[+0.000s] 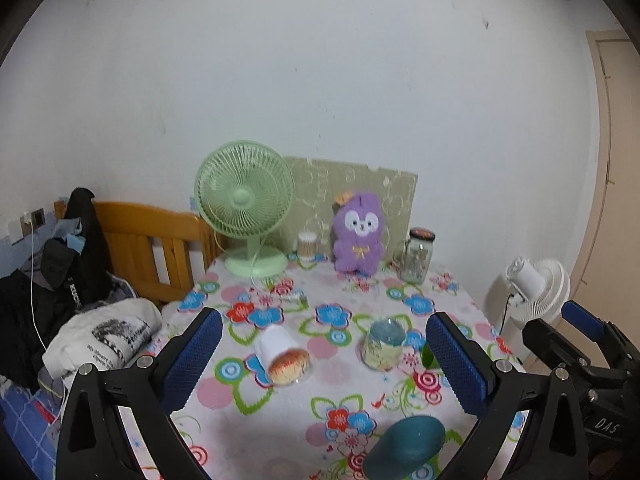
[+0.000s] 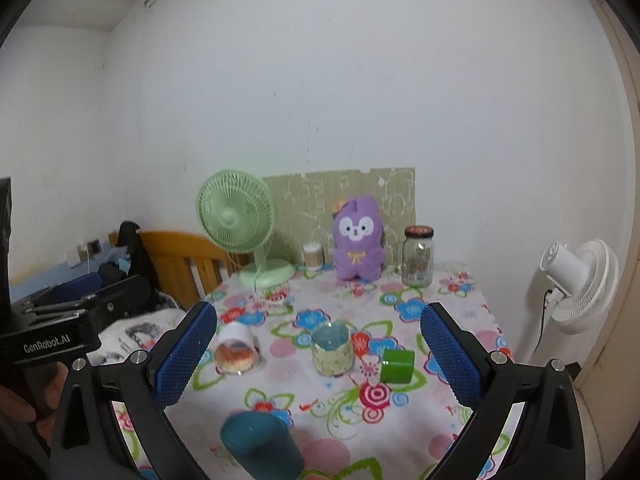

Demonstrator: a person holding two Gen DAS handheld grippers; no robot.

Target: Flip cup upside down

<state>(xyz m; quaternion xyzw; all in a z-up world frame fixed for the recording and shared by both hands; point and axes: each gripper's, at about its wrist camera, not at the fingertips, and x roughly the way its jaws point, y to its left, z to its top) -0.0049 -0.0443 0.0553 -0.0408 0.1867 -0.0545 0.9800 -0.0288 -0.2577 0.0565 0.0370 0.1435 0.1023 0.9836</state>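
- Grippers: the left gripper (image 1: pixel 324 356) is held with jaws spread wide, nothing between them; the right gripper (image 2: pixel 318 354) is likewise spread and empty.
- Teal cup (image 2: pixel 260 444) is seen nearest, on the floral table (image 2: pixel 452 304) — rim or base up cannot be told, it is blurred.
- White cup (image 1: pixel 282 356) is laid on its side, left of centre.
- Patterned cup (image 2: pixel 332 346) is stood upright mid-table, mouth up — a green roll (image 2: pixel 397 366) lies just beside it.
- Green fan (image 1: pixel 244 200), purple plush (image 1: pixel 358 232) and jar (image 1: pixel 418 256) are lined along the back.
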